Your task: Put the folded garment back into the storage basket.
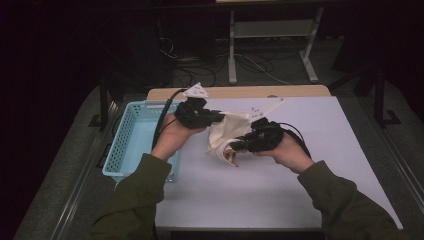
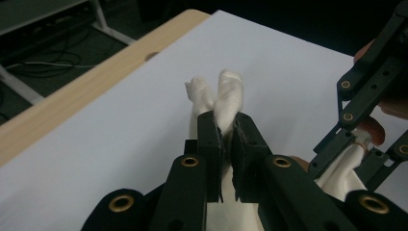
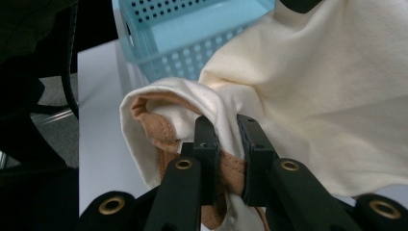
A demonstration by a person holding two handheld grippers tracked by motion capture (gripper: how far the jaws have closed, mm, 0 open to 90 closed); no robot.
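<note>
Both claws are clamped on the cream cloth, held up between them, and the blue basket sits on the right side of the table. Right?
Not quite: the blue basket sits at the table's left side, as the high view shows. The left claw and right claw are clamped on the cream cloth.

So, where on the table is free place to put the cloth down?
Bare patches: the white table between the forearms, and right of the right gripper. Crowded: the centre, where left gripper and cloth sit beside the blue basket.

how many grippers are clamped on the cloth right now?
2. The left gripper pinches the cream cloth at its left end; the right gripper pinches it at its lower right edge.
</note>
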